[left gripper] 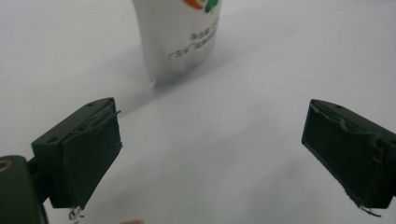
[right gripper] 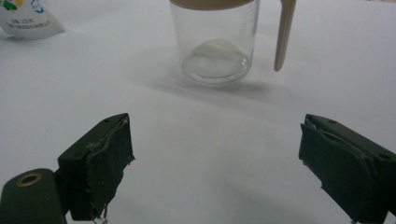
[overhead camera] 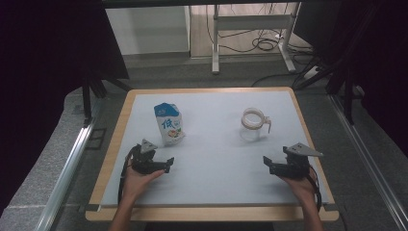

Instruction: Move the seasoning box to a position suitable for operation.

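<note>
On the table, milk pouch (overhead camera: 169, 124) printed with a blue "低", glass jar (overhead camera: 252, 125), both tongs wide open, empty.

A white mat (overhead camera: 211, 159) covers a wooden table (overhead camera: 115, 139). Beyond it, at twelve o'clock, a metal frame (overhead camera: 250, 21) stands on the floor among black cables (overhead camera: 264, 44). A rail (overhead camera: 67, 168) runs at nine o'clock.

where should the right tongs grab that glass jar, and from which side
Probably across the clear round body of the glass jar, below its tan rim, coming in level from the near side where the open right tongs already face it. It stands upright with bare mat around it. The tan handle hangs thin on one side, so it looks a poorer grip.
</note>
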Tool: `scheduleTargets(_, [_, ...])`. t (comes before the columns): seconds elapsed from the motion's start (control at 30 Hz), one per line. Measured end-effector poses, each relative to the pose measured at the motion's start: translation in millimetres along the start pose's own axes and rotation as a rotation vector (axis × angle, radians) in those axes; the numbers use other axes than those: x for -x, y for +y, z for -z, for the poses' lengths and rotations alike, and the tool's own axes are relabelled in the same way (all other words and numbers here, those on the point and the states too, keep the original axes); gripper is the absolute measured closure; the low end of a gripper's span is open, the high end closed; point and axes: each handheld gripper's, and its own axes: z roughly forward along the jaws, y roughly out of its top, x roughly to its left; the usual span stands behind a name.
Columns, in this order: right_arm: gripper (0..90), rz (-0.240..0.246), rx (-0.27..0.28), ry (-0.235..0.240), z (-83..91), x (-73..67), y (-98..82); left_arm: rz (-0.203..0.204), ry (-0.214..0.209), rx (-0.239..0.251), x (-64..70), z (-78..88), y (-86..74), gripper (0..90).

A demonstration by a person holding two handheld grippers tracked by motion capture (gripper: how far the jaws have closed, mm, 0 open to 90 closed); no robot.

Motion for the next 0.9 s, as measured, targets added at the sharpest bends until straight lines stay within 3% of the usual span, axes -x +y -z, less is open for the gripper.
scheduleTargets(0.2, [11.8, -0.022, 0.011, 0.001, 7.8, 5.4, -1.1, 0.002, -0.045, 0.028, 1.1, 13.5, 0.5, 7.0])
scheduleTargets(0.33, [11.8, -0.035, 0.025, 0.024, 6.7, 4.8, 3.7, -0.006, -0.051, 0.050, 1.1, 21.6, 1.0, 8.8])
scheduleTargets(0.43, [11.7, -0.002, 0.022, 0.019, 1.7, -2.2, 14.5, -0.017, -0.059, 0.050, -2.5, 25.9, 0.7, 8.7])
scheduleTargets(0.63, [10.0, 0.029, 0.026, 0.023, -1.0, -9.5, 25.9, 0.000, -0.068, 0.044, -9.9, 28.8, -1.4, 8.2])
scheduleTargets(0.9, [4.3, 0.052, 0.039, 0.036, 0.6, -12.6, 53.3, 0.018, -0.094, 0.039, -5.8, 30.6, -0.8, 7.7])
